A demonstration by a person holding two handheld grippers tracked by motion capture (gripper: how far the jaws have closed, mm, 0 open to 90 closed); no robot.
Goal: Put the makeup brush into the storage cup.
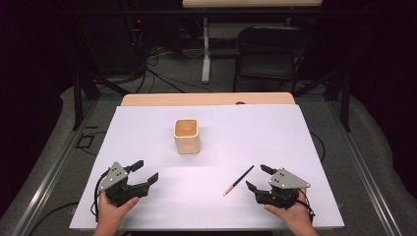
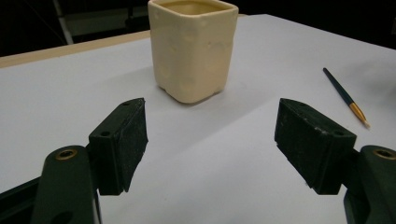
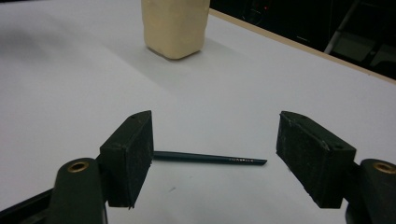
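my right tongs [image 1: 256,178] sit wide apart w/ nothing in them, low over the desk [image 1: 147,123], and the paintbrush [image 1: 239,180] lies flat just beside them, on the side toward the cup [image 1: 187,135]. in the right gripper view the dark handle end [image 3: 210,159] runs across the gap between my jaws, a bit beyond them, not touched. my left tongs [image 1: 145,173] are also spread, empty, pointing at the cup from the near left; in the left gripper view the cup [image 2: 192,46] stands upright ahead and the brush [image 2: 346,96] lies off to its right.

i judge the job is brush into cup, so the risks from here:

- brush is thin and flat on the sheet. if i close too high, the pads meet over it and i get nothing; too low and the pads drag on the desk cover and wrinkle it.
- handle is round and tapered, prob slick. a pinch off-centre could make it roll or squirt out sideways, maybe away from the cup.
- grabbing near the tip end of the handle leaves the bristle end hanging, so it may swing or pivot in the pads when lifted.
- cup mouth is small and the cup looks light-ish; coming in tilted, the brush could hit the rim and tip or shove the cup. left tongs are near enough to steady it, but closing them hard on the glazed wall could nudge it too.
- both tongs heading for the cup at once could bump each other.
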